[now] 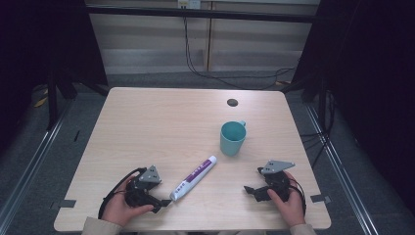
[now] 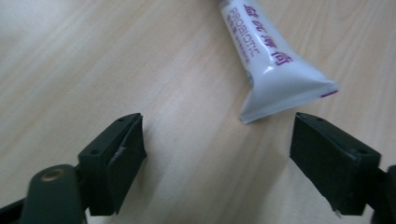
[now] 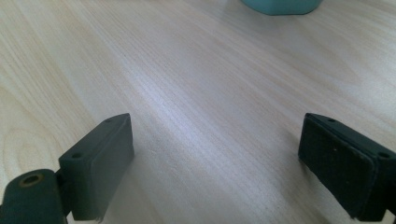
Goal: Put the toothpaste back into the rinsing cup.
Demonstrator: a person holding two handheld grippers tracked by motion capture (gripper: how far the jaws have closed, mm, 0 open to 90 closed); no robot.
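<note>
Flanking toothpaste tube [image 1: 193, 178], teal mug [image 1: 232, 138] beyond

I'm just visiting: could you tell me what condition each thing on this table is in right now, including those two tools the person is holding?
Toothpaste tube: lying flat on the table, crimped end toward the left hand-held gripper, not gripped.
Teal mug: standing upright, mouth up, nothing visible inside, untouched.
Left hand-held gripper: jaws open, the tube's crimped end just ahead of them.
Right hand-held gripper: jaws open, bare wood between them.
Table: light wood, carrying the tube and the mug.
</note>
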